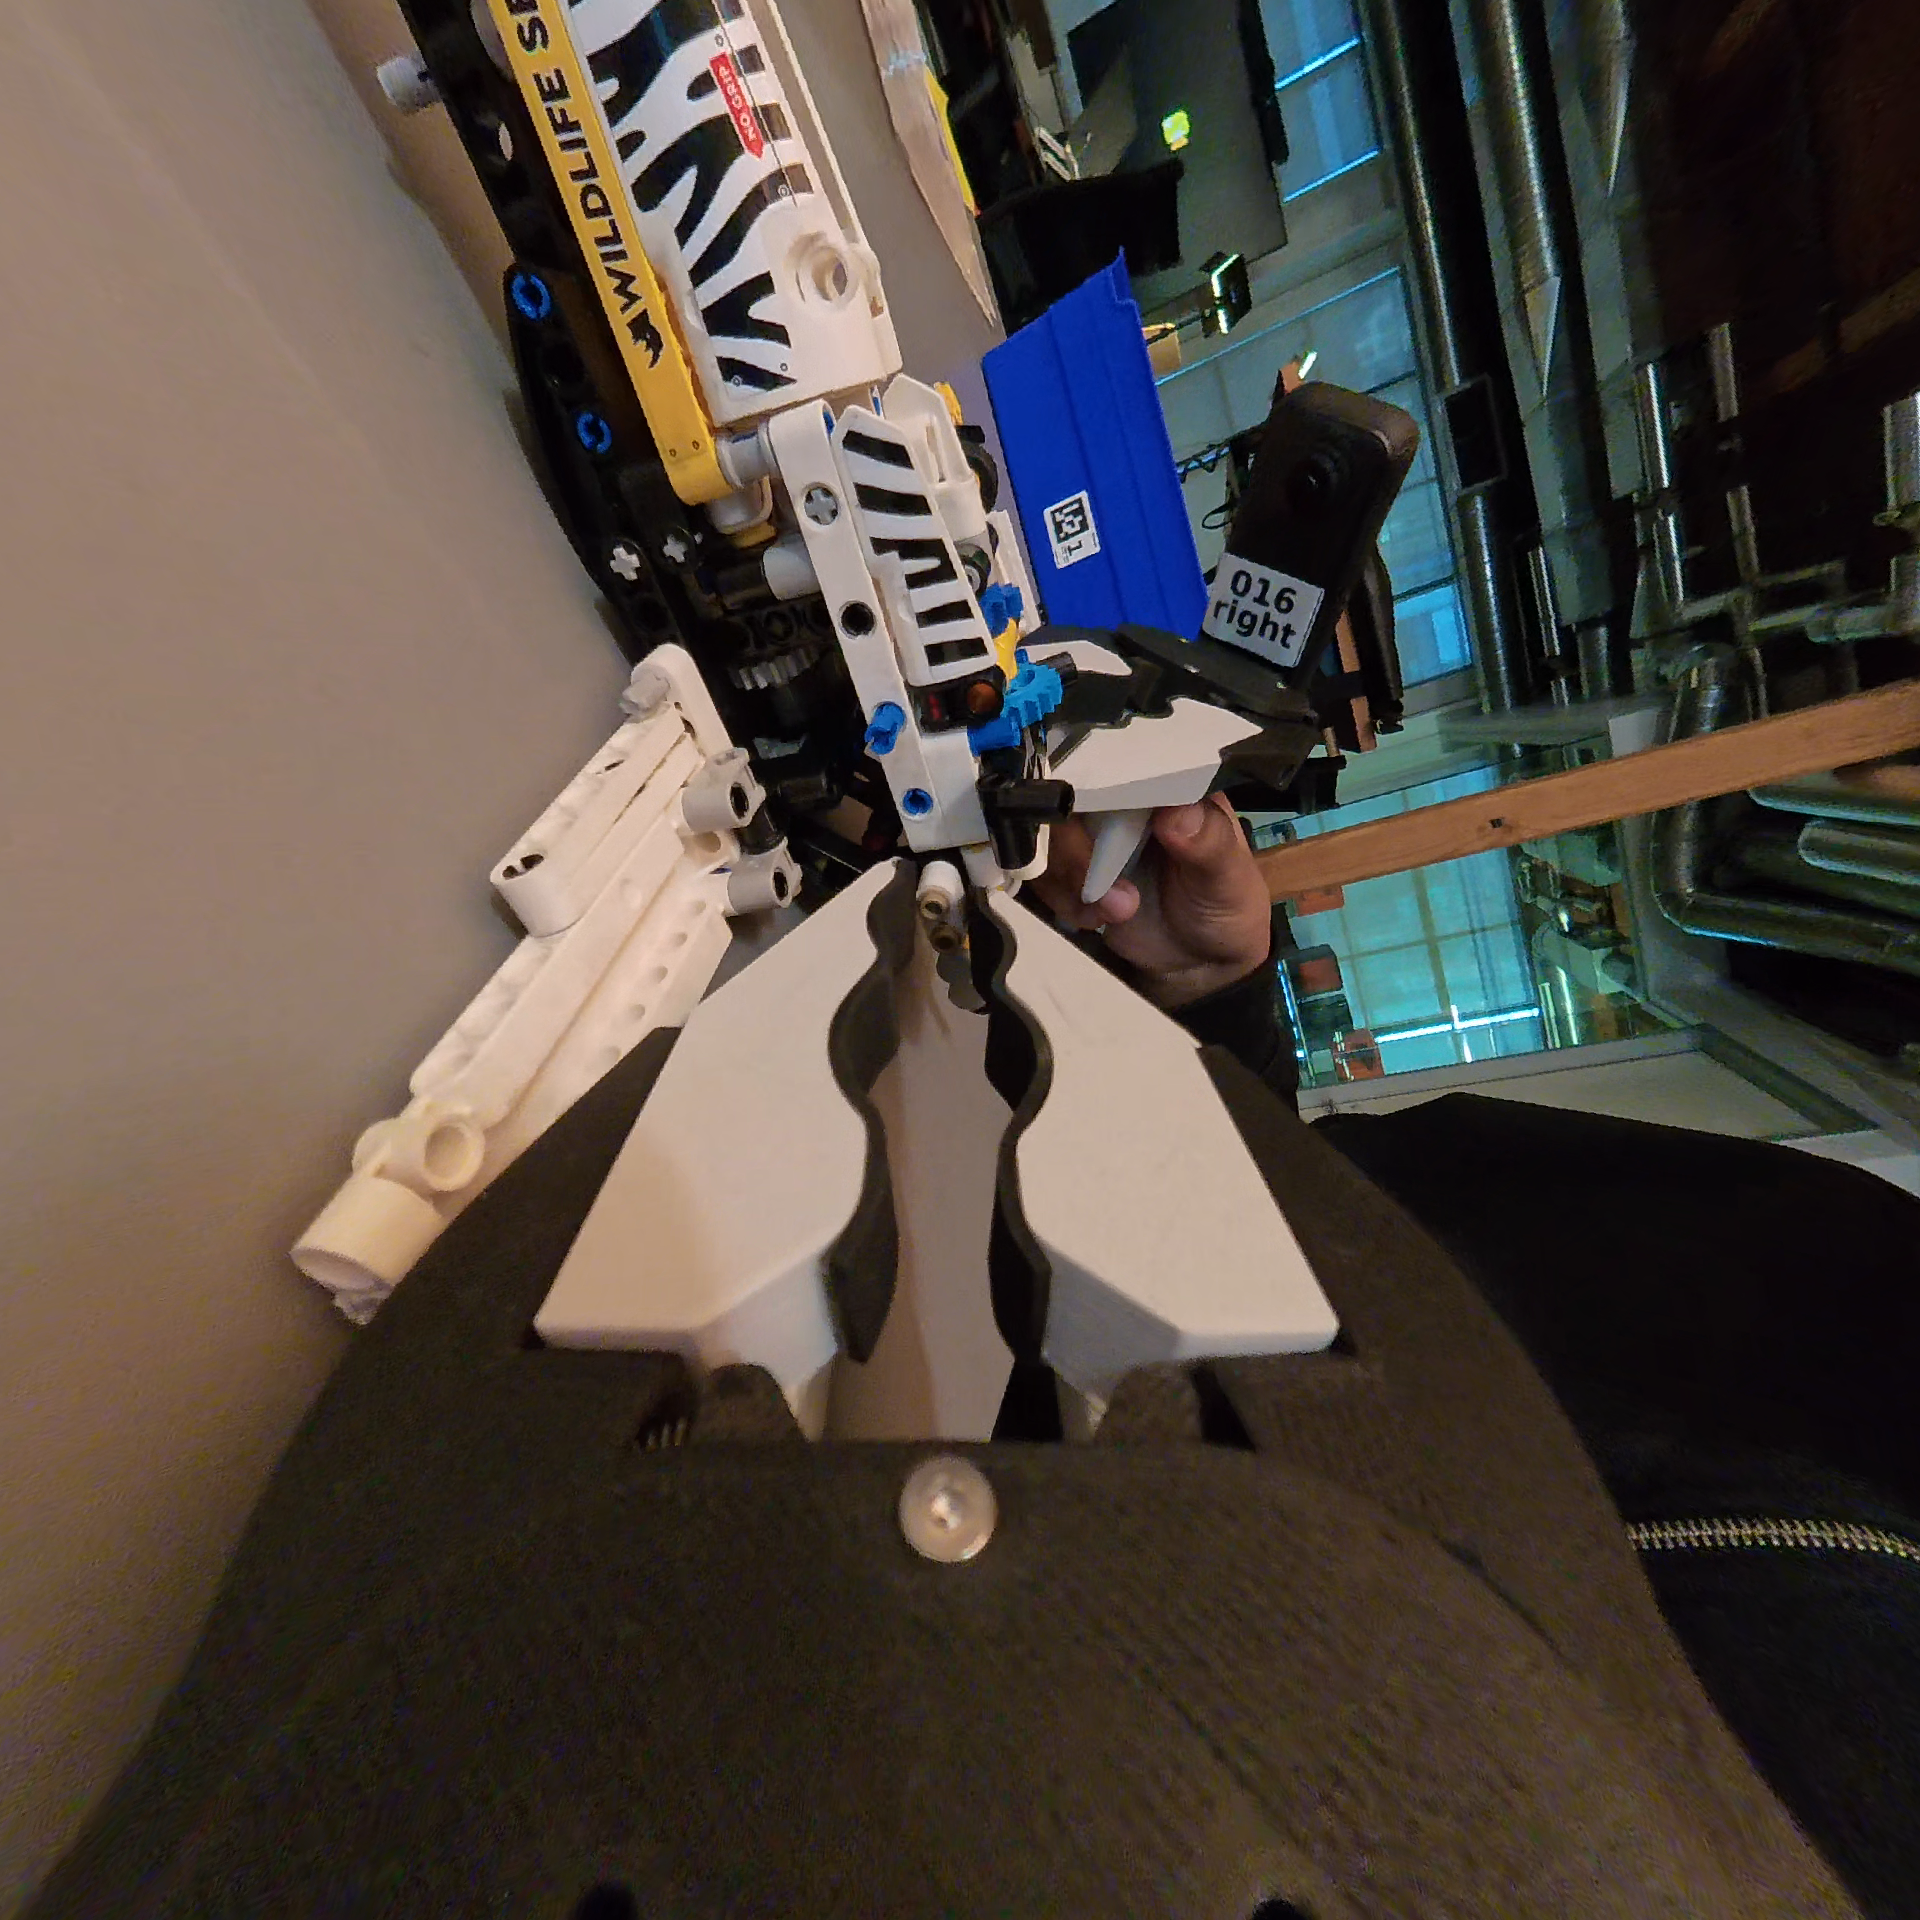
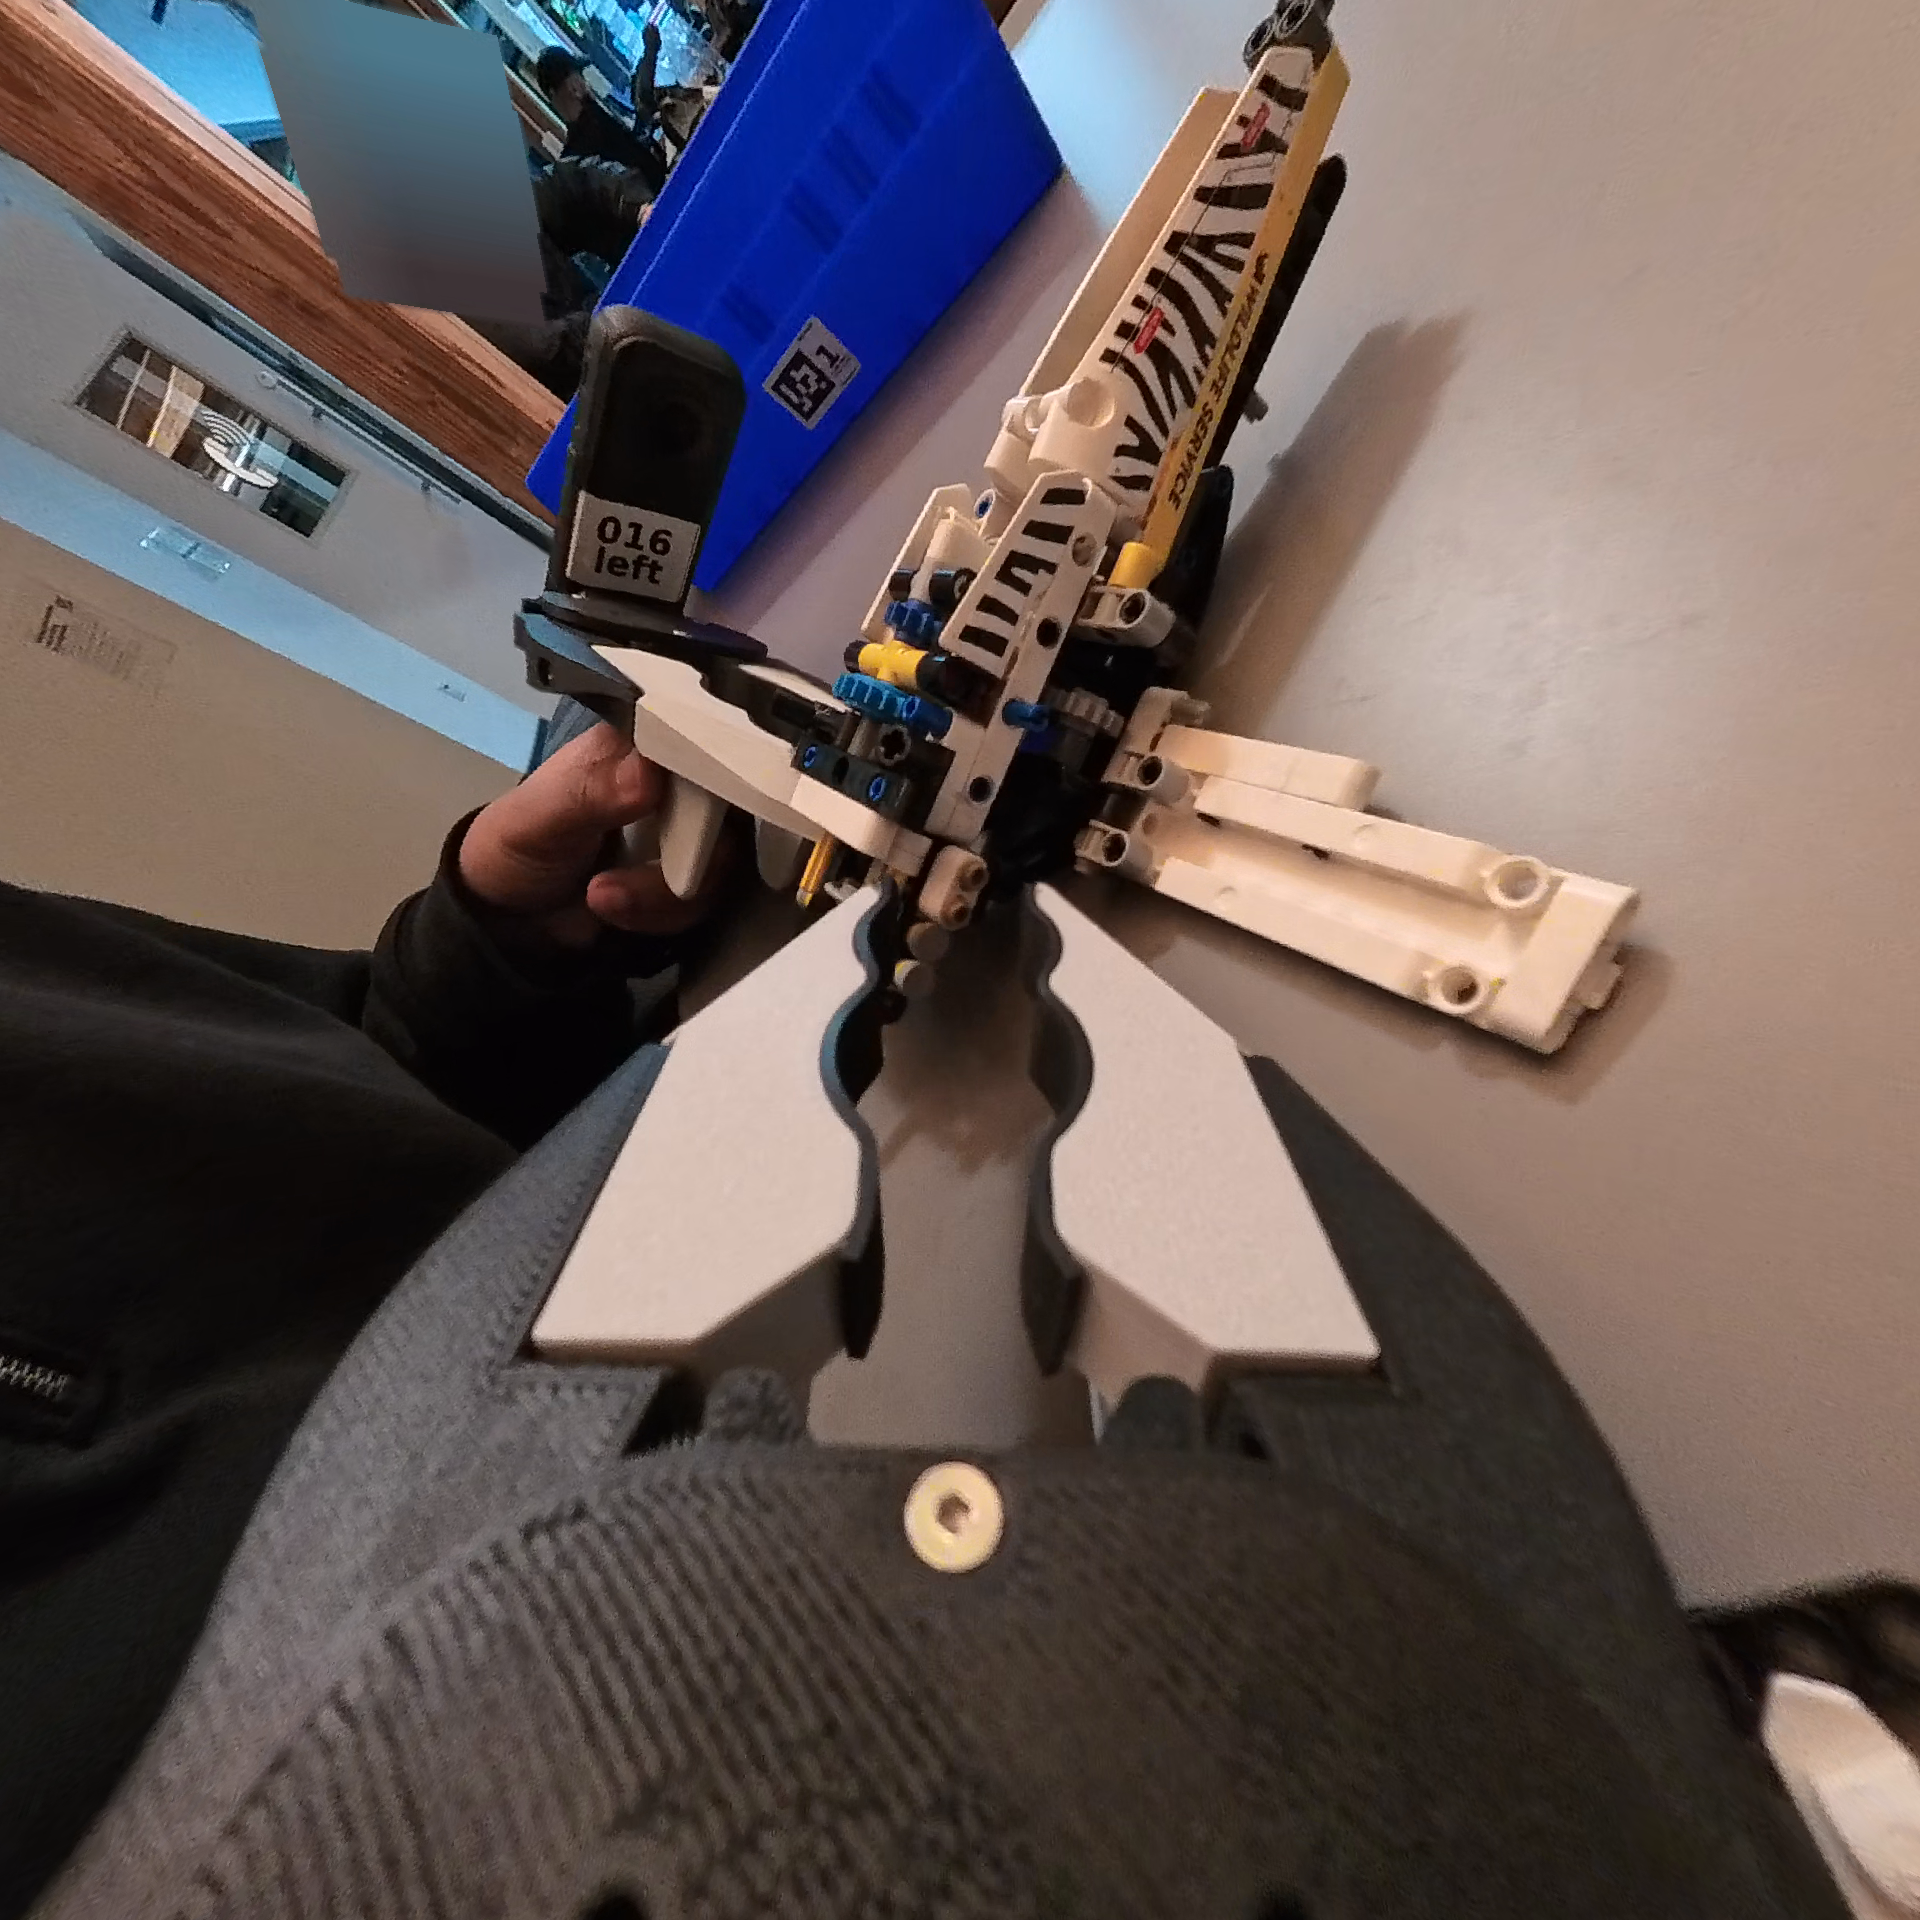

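The left gripper (image 1: 951, 914) is pinching a small white connector (image 1: 940, 902) on the brick model (image 1: 831, 499), which is lying on the grey table (image 1: 208, 520). The right gripper (image 2: 961, 920) is standing partly open around another connector (image 2: 956, 883), its right pad apart from it.

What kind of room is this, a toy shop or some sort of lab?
Probably a workshop or lab: bare metal ducts run overhead, a blue bin sits on a plain grey table, beside a half-built brick model.

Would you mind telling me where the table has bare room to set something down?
The table is bare right of the striped boom, above the white arm, and again below that arm. Crowded: between the blue bin and boom, and at the boom's near end, where the left gripper and right gripper meet.
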The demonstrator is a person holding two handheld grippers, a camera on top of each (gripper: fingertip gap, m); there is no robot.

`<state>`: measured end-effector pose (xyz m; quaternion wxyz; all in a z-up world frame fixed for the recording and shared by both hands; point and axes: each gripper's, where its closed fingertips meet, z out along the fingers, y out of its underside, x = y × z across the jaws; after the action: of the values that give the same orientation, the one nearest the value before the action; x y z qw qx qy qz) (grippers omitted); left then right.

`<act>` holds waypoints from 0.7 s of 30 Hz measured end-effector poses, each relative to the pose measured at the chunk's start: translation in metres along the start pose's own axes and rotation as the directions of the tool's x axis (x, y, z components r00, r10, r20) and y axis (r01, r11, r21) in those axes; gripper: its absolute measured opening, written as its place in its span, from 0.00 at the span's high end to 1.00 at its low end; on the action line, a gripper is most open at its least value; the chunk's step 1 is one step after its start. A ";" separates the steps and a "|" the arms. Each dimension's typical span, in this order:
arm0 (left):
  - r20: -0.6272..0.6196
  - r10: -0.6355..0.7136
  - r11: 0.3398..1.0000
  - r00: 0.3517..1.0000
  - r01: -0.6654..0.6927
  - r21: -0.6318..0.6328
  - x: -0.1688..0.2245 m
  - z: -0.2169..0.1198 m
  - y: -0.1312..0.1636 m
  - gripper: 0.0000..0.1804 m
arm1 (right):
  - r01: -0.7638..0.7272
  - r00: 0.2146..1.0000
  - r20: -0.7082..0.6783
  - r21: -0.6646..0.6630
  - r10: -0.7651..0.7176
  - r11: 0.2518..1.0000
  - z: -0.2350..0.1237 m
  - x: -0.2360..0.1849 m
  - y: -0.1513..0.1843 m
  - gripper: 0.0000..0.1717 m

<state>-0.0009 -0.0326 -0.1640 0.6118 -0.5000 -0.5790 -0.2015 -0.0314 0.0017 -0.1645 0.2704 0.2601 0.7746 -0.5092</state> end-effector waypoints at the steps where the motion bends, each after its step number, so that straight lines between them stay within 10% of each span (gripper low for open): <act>1: 0.001 0.004 1.000 1.000 -0.004 -0.001 0.001 0.001 0.000 0.97 | -0.002 1.000 0.007 -0.006 0.002 1.000 0.001 -0.001 0.001 0.88; 21: -0.004 -0.004 1.000 1.000 0.004 0.022 0.001 -0.018 -0.003 0.97 | -0.003 0.997 0.074 -0.059 0.007 0.998 0.002 -0.017 0.011 0.90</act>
<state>0.0062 -0.0492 -0.1585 0.6180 -0.4917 -0.5808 -0.1976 -0.0114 0.0016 -0.1611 0.3078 0.2348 0.7780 -0.4948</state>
